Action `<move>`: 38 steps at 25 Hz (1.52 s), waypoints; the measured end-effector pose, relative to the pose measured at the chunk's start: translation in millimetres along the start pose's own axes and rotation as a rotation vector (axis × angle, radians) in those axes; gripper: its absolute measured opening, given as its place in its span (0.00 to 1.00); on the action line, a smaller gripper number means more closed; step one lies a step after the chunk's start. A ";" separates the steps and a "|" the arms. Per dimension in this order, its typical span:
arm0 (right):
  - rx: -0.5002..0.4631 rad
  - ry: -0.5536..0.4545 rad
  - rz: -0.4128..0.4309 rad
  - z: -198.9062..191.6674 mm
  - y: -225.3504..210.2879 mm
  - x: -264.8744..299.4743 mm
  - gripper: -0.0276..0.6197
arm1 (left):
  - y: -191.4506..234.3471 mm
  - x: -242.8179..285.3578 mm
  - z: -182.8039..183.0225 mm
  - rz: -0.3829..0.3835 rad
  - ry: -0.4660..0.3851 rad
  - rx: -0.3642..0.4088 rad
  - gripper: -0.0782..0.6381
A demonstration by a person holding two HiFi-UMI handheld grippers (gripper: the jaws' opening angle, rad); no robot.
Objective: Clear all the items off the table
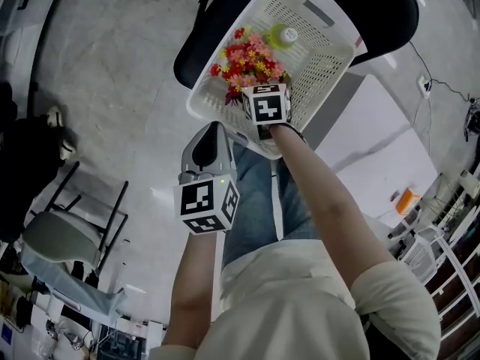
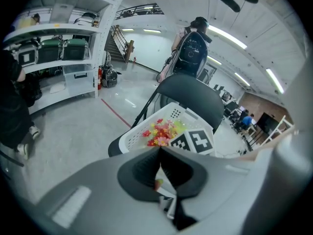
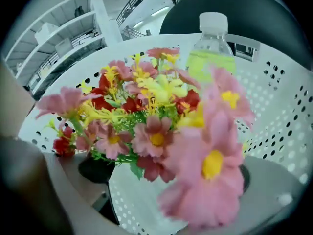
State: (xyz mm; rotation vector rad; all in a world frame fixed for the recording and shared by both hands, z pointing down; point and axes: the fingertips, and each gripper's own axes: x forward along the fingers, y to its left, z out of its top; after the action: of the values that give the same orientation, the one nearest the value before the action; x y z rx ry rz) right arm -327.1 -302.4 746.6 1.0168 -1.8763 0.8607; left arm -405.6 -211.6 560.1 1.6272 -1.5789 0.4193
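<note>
A white perforated basket stands on a black chair. In it lie a bunch of pink, red and yellow artificial flowers and a clear bottle with a green label. My right gripper reaches over the basket's near rim into the flowers. In the right gripper view the flowers fill the space over the wide-apart jaws, with the bottle behind; the stems are hidden. My left gripper hangs shut and empty just short of the basket, pointing at it.
A white table stands at the right with a small orange thing near its far edge. A grey folding chair is at the left. Shelving and a person with a backpack are further off.
</note>
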 end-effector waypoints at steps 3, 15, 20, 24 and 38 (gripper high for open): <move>-0.002 -0.008 0.000 3.6 2.5 -8.5 0.90 | -3.9 -6.2 1.3 -0.003 -0.008 0.007 0.12; 0.006 -0.044 0.013 20.8 8.5 -47.2 0.90 | -12.3 -30.1 10.4 -0.002 -0.036 0.014 0.12; -0.019 -0.058 0.027 26.0 13.5 -69.1 0.90 | -19.3 -38.1 13.1 0.005 -0.039 0.023 0.12; -0.021 -0.075 0.040 28.4 17.2 -87.3 0.90 | -24.9 -43.6 12.4 0.010 -0.037 0.028 0.12; -0.029 -0.195 0.111 41.2 15.0 -164.2 0.81 | -61.0 -57.8 17.2 -0.016 -0.055 0.068 0.12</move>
State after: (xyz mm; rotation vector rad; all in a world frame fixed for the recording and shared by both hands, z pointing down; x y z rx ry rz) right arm -297.9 -277.4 581.1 1.0168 -2.1209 0.8196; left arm -362.5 -192.2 488.5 1.7145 -1.6069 0.4271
